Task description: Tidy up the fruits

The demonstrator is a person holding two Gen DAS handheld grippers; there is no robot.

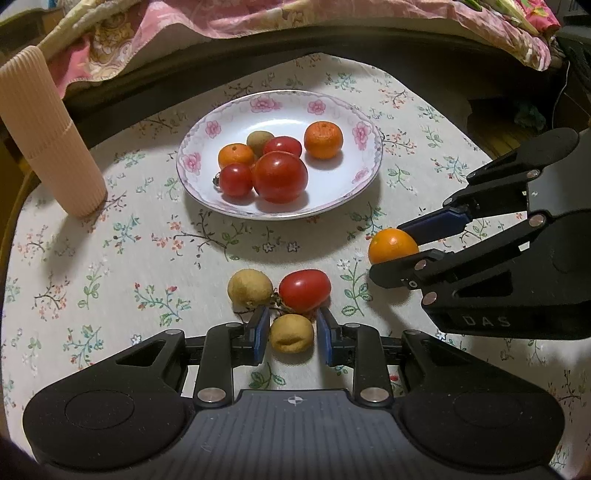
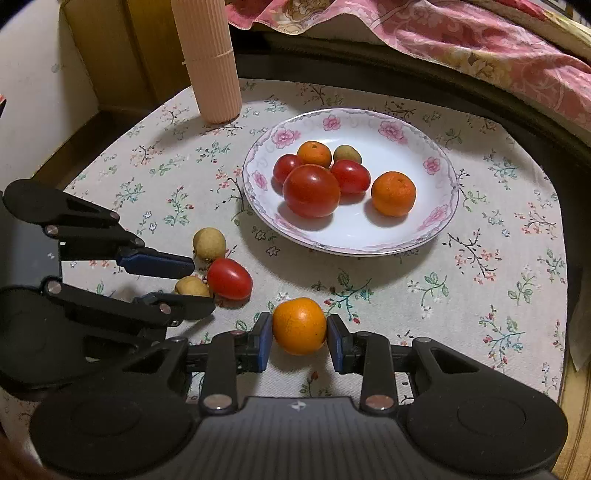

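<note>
A flowered white plate (image 1: 207, 192) (image 2: 424, 236) holds three red tomatoes (image 1: 280, 177), two mandarins (image 1: 323, 140) and one brownish longan (image 1: 258, 142). In front of it on the floral tablecloth lie a loose longan (image 1: 250, 288) (image 2: 209, 243) and a small tomato (image 1: 304, 290) (image 2: 229, 278), joined by a twig. My left gripper (image 1: 291, 325) (image 2: 201, 286) is shut on a second longan (image 1: 291, 334) (image 2: 190, 286) that rests on the cloth. My right gripper (image 2: 300, 328) (image 1: 386, 251) is shut on a mandarin (image 2: 300, 326) (image 1: 392, 245), its blue pads pressing both sides.
A tall ribbed beige cylinder (image 1: 48, 136) (image 2: 210, 62) stands at the table's back left. Pink patterned cloth (image 1: 258, 14) (image 2: 461, 40) lies beyond the dark rounded table edge (image 1: 424, 48). The two grippers sit close together, side by side.
</note>
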